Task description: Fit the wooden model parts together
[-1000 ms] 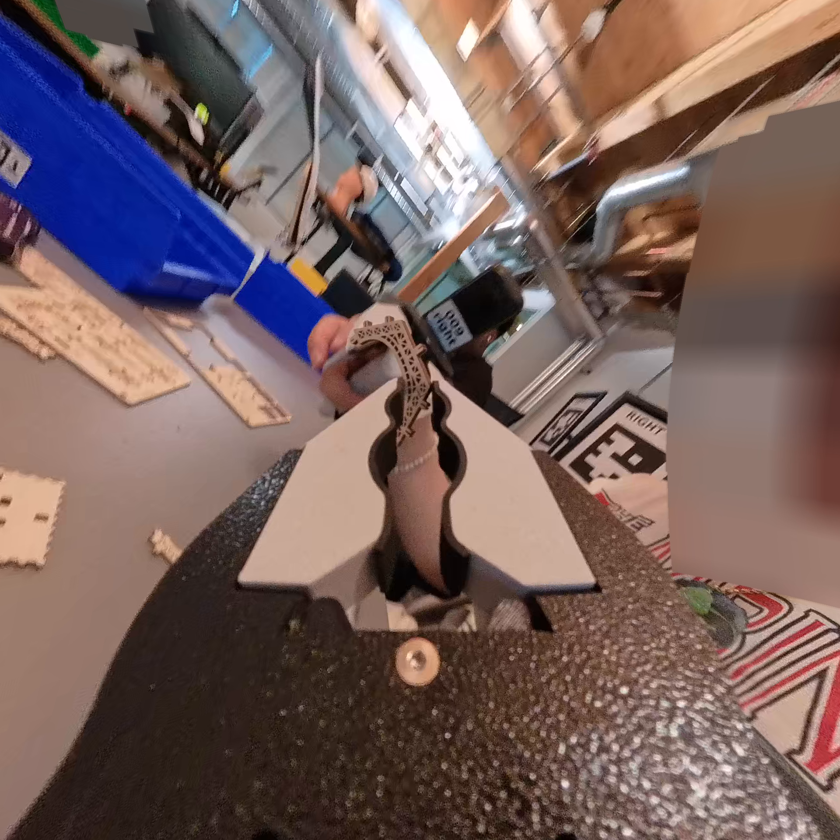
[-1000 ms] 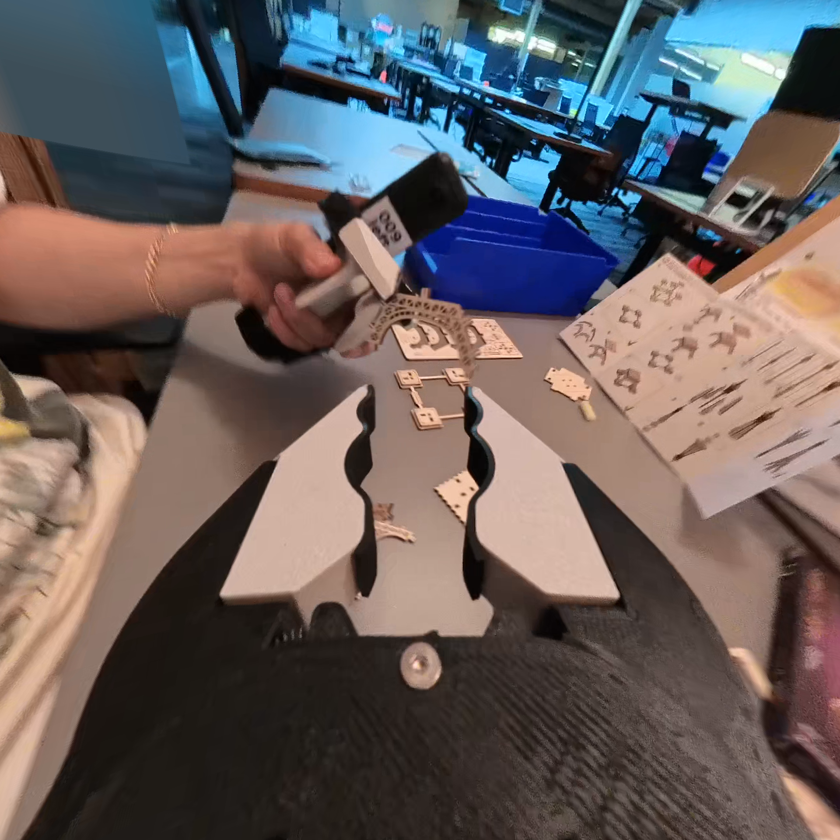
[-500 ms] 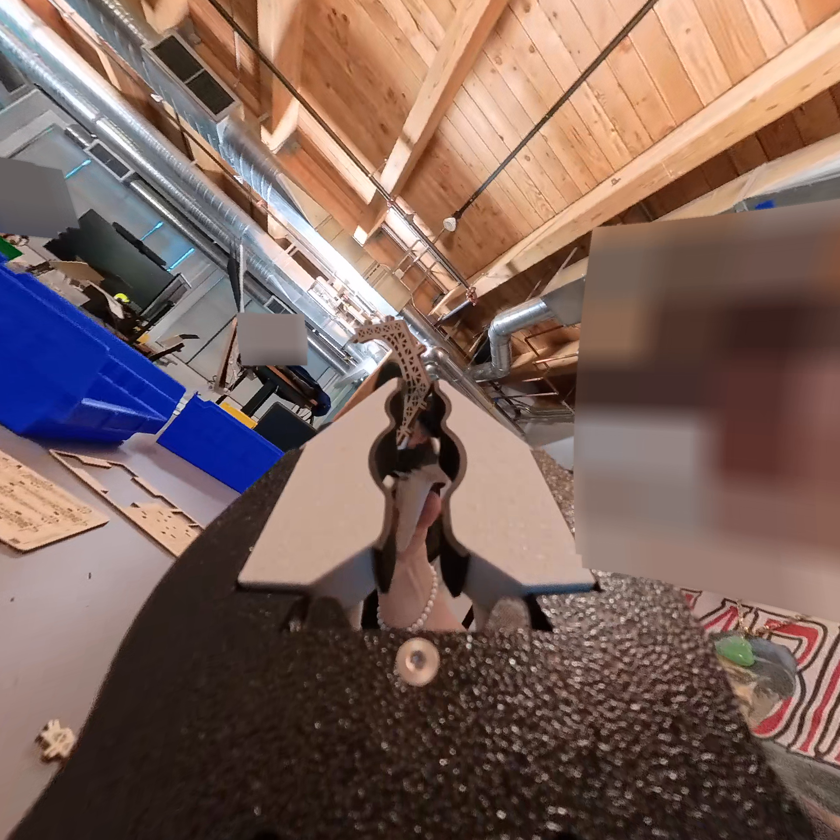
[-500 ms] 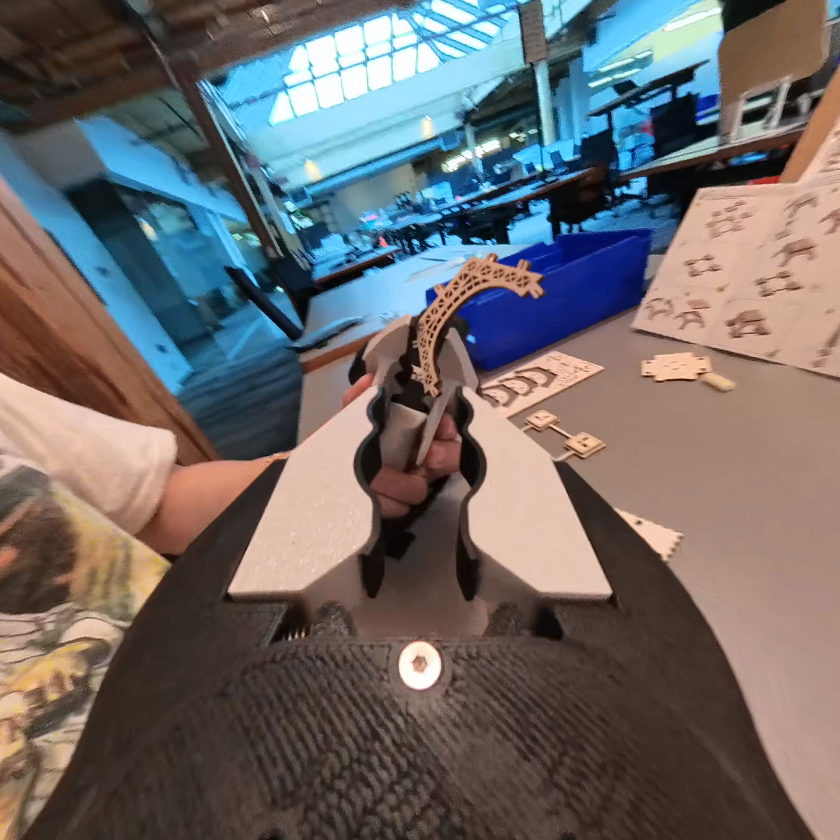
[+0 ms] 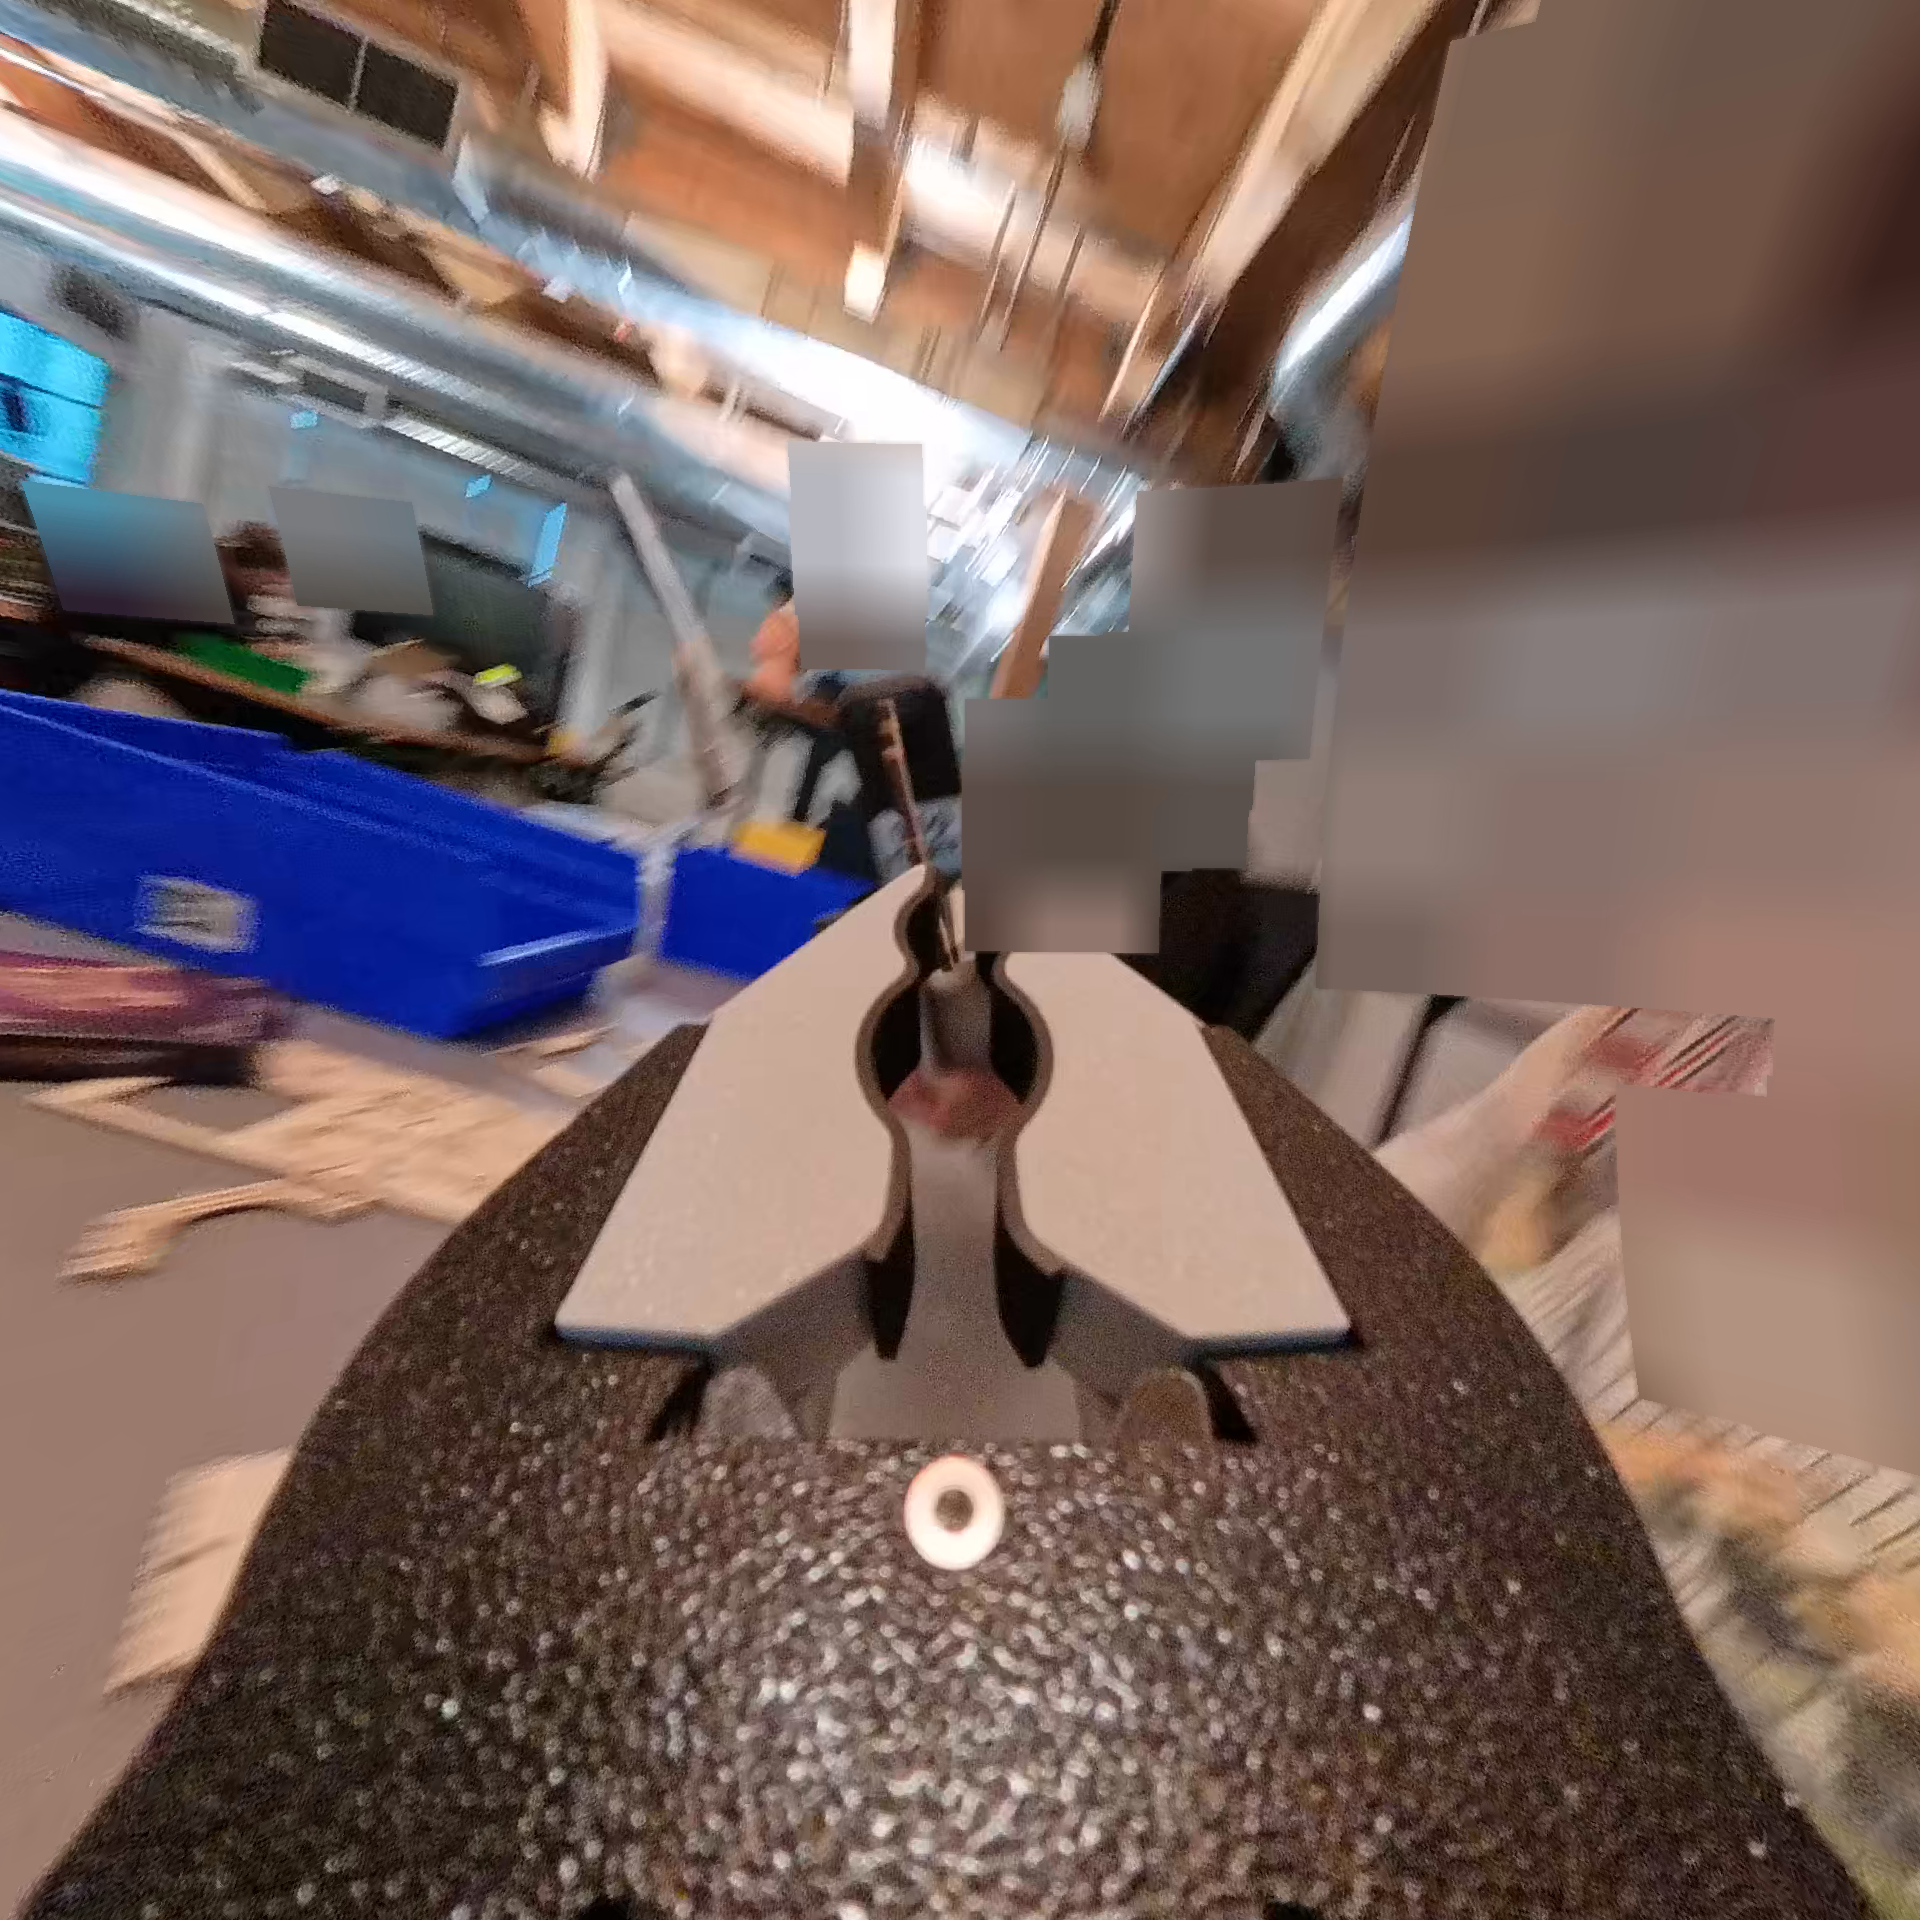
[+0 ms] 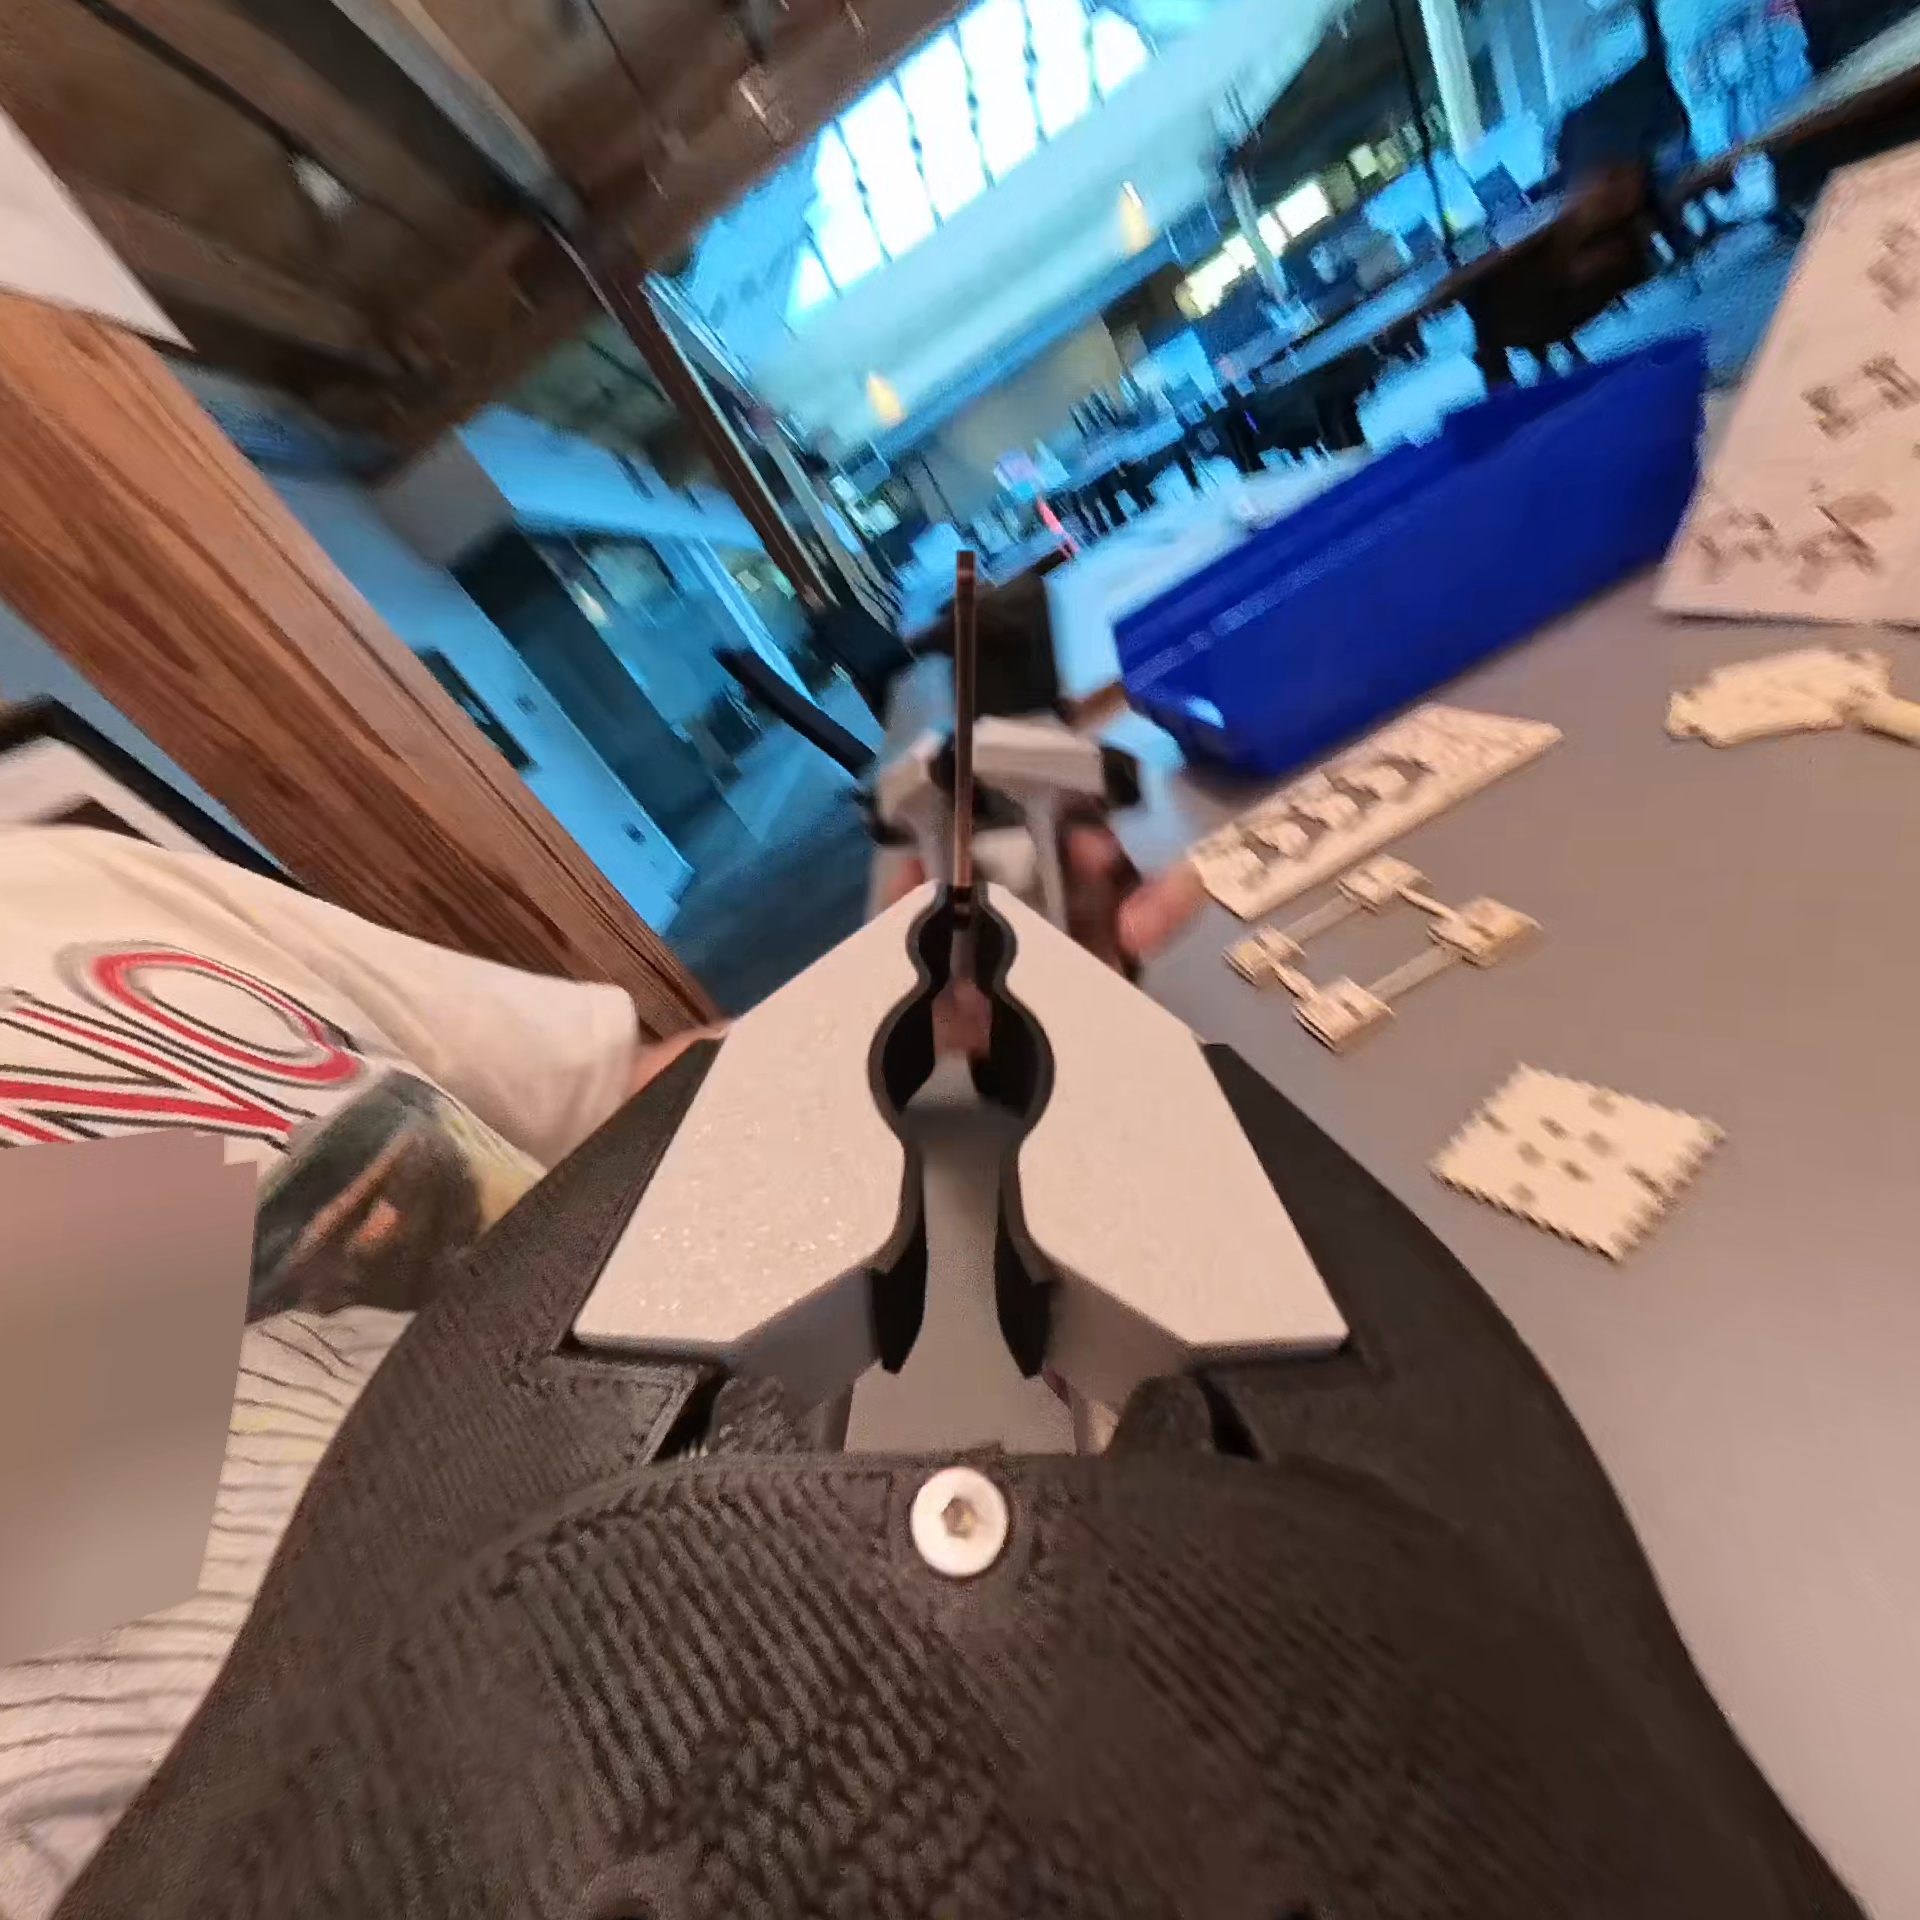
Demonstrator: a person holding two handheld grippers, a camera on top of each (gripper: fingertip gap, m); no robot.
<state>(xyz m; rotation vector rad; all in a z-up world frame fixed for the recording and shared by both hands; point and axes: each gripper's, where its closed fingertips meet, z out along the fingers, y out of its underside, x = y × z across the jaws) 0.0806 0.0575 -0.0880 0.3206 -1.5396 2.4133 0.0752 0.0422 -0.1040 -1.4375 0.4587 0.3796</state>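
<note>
While both tips pinch same edge-on wooden part (image 6: 964, 727), right hand-held gripper (image 6: 961, 902) and left hand-held gripper (image 5: 943, 914) face each other above bench (image 6: 1662, 1039) near edge; loose pieces (image 6: 1382, 961) lie near blue bin (image 6: 1403, 582).

Motion blur is smearing the wooden sheets (image 5: 343, 1132) on the grey table (image 5: 260, 1403) in the left wrist view, so their cut-outs are staying unreadable, and the blue bin (image 5: 312, 862) is running off the left edge. The thin wooden piece (image 6: 964, 727) is showing only edge-on in the right wrist view, its shape hiding, and whether the right gripper (image 6: 961, 904) is pinching it is staying unclear. The printed sheet (image 6: 1829, 416) is being cut off by the right edge, its small figures blurring
</note>
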